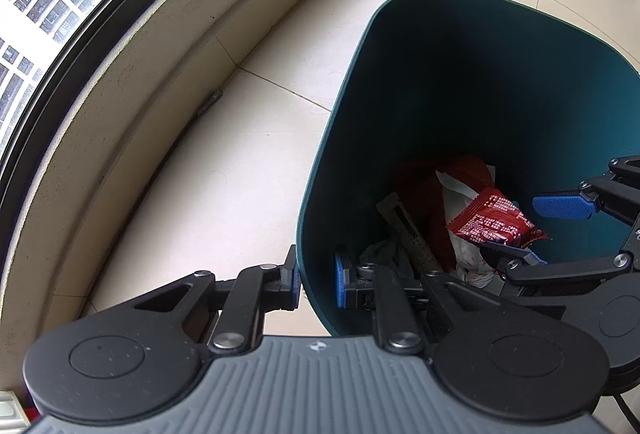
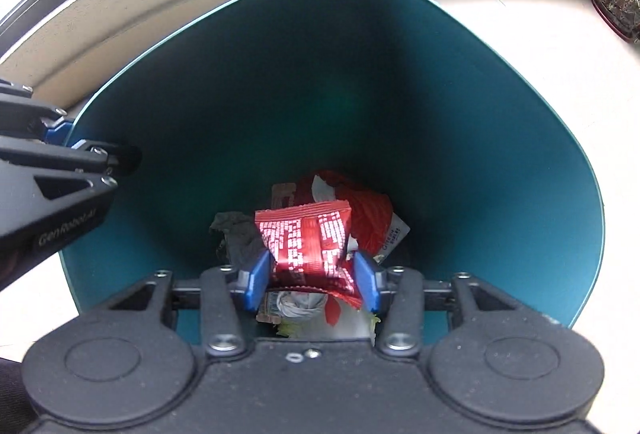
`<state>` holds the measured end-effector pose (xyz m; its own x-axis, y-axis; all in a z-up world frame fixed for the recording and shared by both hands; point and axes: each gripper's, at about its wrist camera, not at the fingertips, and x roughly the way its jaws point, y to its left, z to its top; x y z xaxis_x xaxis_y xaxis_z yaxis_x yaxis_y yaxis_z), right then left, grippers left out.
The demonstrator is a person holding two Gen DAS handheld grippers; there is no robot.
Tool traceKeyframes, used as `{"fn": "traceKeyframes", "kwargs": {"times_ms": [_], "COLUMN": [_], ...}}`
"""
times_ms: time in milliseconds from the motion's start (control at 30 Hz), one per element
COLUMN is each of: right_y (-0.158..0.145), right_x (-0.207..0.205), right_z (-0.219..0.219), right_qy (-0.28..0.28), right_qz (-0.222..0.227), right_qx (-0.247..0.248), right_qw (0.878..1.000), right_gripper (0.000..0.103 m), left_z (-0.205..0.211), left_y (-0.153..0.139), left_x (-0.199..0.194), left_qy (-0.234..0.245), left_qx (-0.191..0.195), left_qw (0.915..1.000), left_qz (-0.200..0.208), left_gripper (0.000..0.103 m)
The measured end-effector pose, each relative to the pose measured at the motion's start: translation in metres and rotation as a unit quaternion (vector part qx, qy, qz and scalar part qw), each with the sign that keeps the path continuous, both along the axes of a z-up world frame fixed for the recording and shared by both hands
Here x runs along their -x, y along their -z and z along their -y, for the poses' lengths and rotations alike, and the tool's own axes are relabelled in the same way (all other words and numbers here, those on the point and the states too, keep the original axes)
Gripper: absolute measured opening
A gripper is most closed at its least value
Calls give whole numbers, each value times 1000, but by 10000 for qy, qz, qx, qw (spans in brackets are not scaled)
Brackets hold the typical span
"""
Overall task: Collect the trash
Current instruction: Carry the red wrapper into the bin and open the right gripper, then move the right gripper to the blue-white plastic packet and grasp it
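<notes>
A teal trash bin (image 1: 480, 82) stands on the tiled floor, seen from above in both views (image 2: 360, 74). My left gripper (image 1: 318, 284) is shut on the bin's near rim, one pad outside and one inside. My right gripper (image 2: 312, 280) is inside the bin mouth, its blue pads apart, with a red snack wrapper (image 2: 308, 246) between them; the wrapper looks loose in the jaws. The right gripper (image 1: 548, 230) and the wrapper (image 1: 494, 220) also show in the left wrist view. Red bags, crumpled paper and a grey rag lie at the bin's bottom (image 2: 360, 218).
A low beige wall ledge (image 1: 132, 82) under a dark-framed window curves along the left and back. Cream floor tiles (image 1: 240, 162) surround the bin. A potted plant (image 2: 618, 0) stands at the far right by the window.
</notes>
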<state>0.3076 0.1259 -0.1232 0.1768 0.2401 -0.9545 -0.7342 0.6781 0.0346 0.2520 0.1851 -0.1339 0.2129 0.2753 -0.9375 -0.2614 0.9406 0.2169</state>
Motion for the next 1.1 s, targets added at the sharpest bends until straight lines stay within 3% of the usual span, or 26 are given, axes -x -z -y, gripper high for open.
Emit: {"fn": "traceKeyframes", "kwargs": {"times_ms": [367,767,867,1100], "right_y": [-46,-98,-99,-76], "right_x": [0,-1,-5,-27], "right_z": [51,134,158,227], "right_qy": [267,814,1073,1910], "right_qz": [-81,246,266,286], "right_qx": [-868,-1279,-1261,-1156], "right_qw": [9958,9881,9858,9743], "right_gripper": [59,63,65,84], "left_z": [1,3,3,3], "left_y": [1,4,4,4], "left_x": [0,-1,-1,-1], "left_qy": [6,5,6,11], "left_qx": [-26,-86,-89,-90], "left_qw": [10000,10000,10000,10000], "left_qz": [-7,-26,-27,-27], "left_gripper": [16,16,16,16]}}
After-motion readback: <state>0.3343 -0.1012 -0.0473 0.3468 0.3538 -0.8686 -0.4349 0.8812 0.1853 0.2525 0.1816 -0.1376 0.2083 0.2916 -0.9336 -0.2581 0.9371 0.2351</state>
